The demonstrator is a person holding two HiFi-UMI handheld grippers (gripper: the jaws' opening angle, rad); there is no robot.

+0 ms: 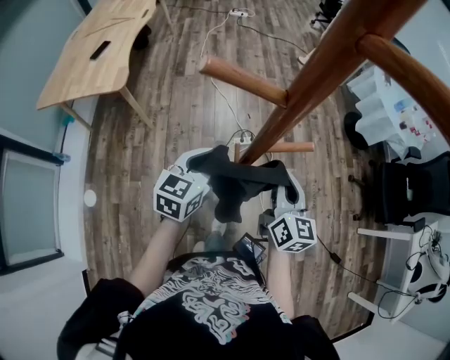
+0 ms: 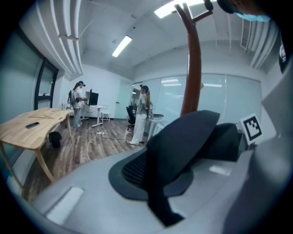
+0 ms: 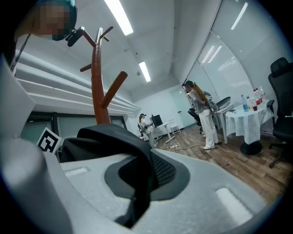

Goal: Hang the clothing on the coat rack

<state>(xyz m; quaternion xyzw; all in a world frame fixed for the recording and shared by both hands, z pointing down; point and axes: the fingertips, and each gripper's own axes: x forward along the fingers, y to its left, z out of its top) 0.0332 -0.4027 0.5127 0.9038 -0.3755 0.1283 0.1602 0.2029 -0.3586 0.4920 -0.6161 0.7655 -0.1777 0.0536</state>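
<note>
A black piece of clothing (image 1: 235, 181) is stretched between my two grippers, right in front of the coat rack's brown wooden pole (image 1: 309, 77). My left gripper (image 1: 195, 164) is shut on its left end and my right gripper (image 1: 287, 181) on its right end. The cloth bunches and hangs down in the middle. Pegs (image 1: 242, 79) stick out from the pole above the cloth. In the left gripper view the clothing (image 2: 183, 146) is pinched between the grey jaws, with the pole (image 2: 190, 77) behind. In the right gripper view the clothing (image 3: 123, 155) is pinched likewise, below the rack (image 3: 97, 91).
A light wooden table (image 1: 98, 49) stands at the far left. A power strip with cables (image 1: 239, 13) lies on the wood floor. A black office chair (image 1: 415, 186) and white desks are at the right. People (image 2: 139, 114) stand in the background.
</note>
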